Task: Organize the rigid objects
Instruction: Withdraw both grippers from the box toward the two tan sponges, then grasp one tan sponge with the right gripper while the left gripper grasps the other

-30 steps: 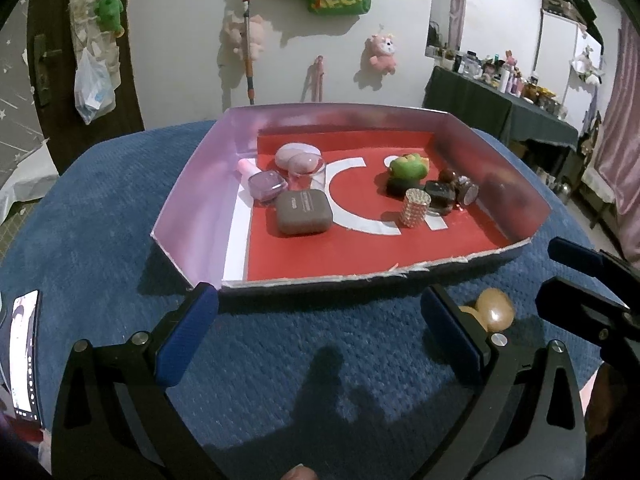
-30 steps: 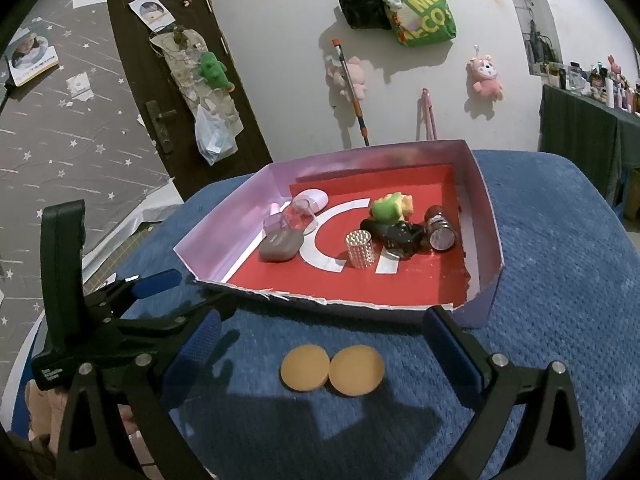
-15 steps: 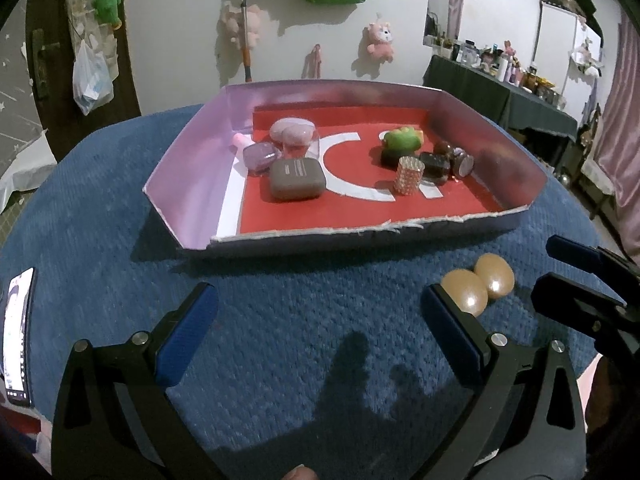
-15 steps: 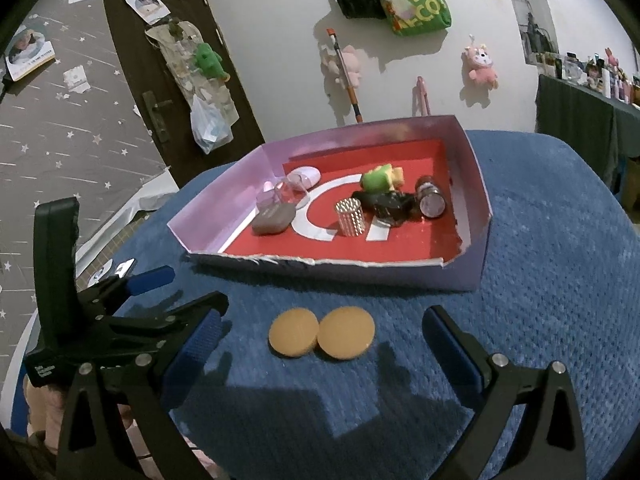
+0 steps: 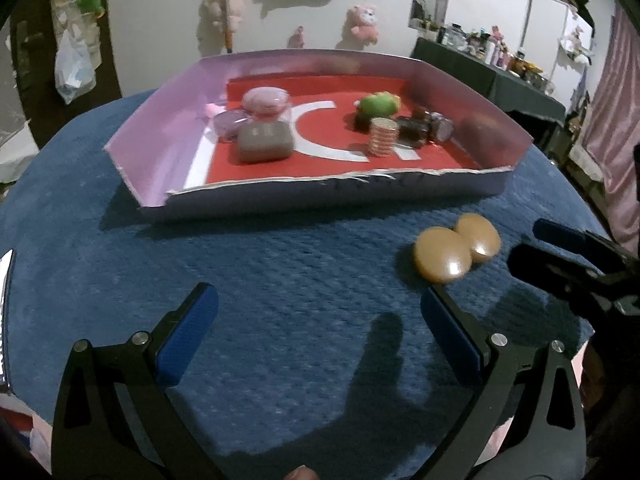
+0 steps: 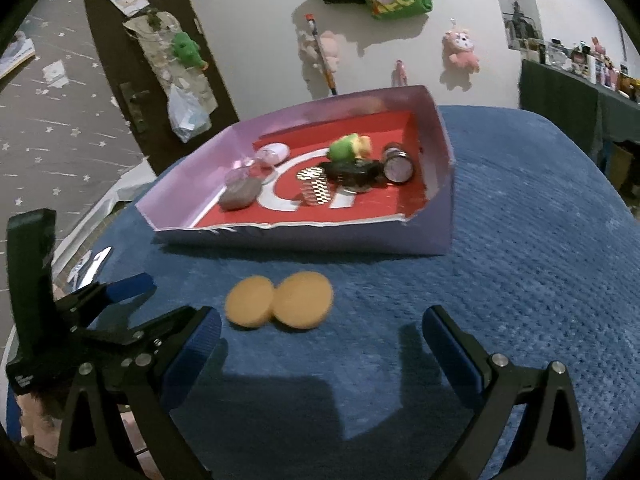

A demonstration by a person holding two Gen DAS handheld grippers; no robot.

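Note:
Two tan round discs (image 5: pixel 456 248) (image 6: pixel 280 300) lie side by side, touching, on the blue cloth in front of the tray. The lilac-walled tray (image 5: pixel 320 196) (image 6: pixel 304 236) with a red floor holds several small items: a grey case (image 5: pixel 264 142), a green toy (image 5: pixel 378 105) (image 6: pixel 346 147), a sparkly cylinder (image 5: pixel 383 136) (image 6: pixel 316 191) and dark jars. My left gripper (image 5: pixel 320 320) is open and empty, down-left of the discs. My right gripper (image 6: pixel 320 340) is open and empty, just short of the discs.
The round table is covered in blue cloth (image 5: pixel 280 280). A phone (image 5: pixel 5 280) lies at its left edge. In the right wrist view the left gripper (image 6: pixel 104 312) shows at lower left. A dark side table with bottles (image 5: pixel 500 76) stands to the right.
Both grippers have pulled back and dropped lower, so the tray sits farther off. The discs have come into full view of the left wrist camera. Nothing was grasped.

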